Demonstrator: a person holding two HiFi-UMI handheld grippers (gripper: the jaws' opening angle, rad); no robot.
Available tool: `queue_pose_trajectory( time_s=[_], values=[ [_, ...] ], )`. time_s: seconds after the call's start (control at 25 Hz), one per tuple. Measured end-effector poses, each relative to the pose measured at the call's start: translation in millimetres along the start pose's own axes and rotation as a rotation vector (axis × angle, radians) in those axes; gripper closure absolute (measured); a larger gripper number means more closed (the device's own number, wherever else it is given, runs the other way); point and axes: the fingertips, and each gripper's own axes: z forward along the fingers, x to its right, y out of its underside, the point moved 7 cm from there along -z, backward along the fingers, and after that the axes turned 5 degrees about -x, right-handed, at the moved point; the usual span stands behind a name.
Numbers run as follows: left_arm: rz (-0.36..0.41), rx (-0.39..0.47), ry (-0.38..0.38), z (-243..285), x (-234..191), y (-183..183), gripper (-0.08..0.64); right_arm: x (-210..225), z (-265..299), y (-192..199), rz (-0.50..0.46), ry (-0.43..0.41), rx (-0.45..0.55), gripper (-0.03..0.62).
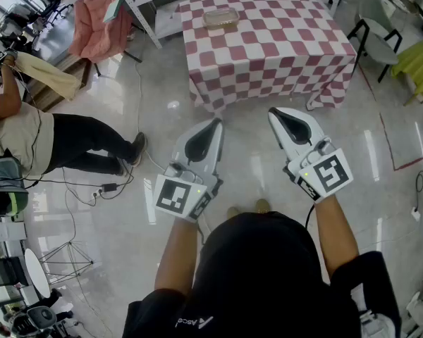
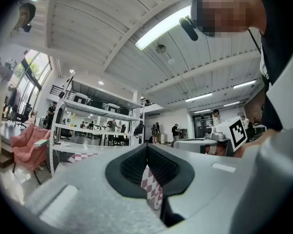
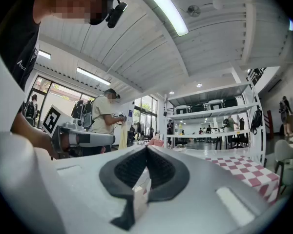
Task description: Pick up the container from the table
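Note:
A small clear container (image 1: 221, 18) with a tan lid lies near the far left of a table covered in a red and white checked cloth (image 1: 282, 48). Both grippers hang level over the shiny floor, well short of the table. My left gripper (image 1: 214, 124) is shut with nothing in it, its tip toward the table's near left corner. My right gripper (image 1: 276, 113) is shut and empty too, a little closer to the cloth's front edge. In the left gripper view the left gripper (image 2: 146, 147) has its jaws pressed together, with checked cloth (image 2: 151, 189) showing below them. The right gripper (image 3: 146, 150) looks the same in its own view.
A person (image 1: 49, 143) sits on the floor at the left, with cables (image 1: 106, 187) trailing nearby. A pink cloth drapes a chair (image 1: 95, 20) at upper left. A black chair (image 1: 377, 44) and a yellow-green stool (image 1: 419, 65) stand right of the table. White shelving (image 2: 95, 126) stands behind it.

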Motion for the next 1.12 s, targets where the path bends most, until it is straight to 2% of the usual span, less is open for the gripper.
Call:
queue_pose_trajectory(
  time_s=[0.36, 0.76, 1.12],
  values=[
    [0.008, -0.011, -0.016, 26.0, 0.9, 1.8, 0.551, 22.9, 0.8, 2.4, 0.015, -0.037, 0.017, 0.589],
    [0.034, -0.024, -0.070, 70.6, 3.0, 5.5, 0.551, 77.7, -1.3, 13.5, 0.037, -0.065, 0.045, 0.589],
    [0.049, -0.013, -0.103, 111.6, -35.3, 10.0, 0.551, 120.9, 35.1, 23.6, 0.032, -0.068, 0.055, 0.589]
  ],
)
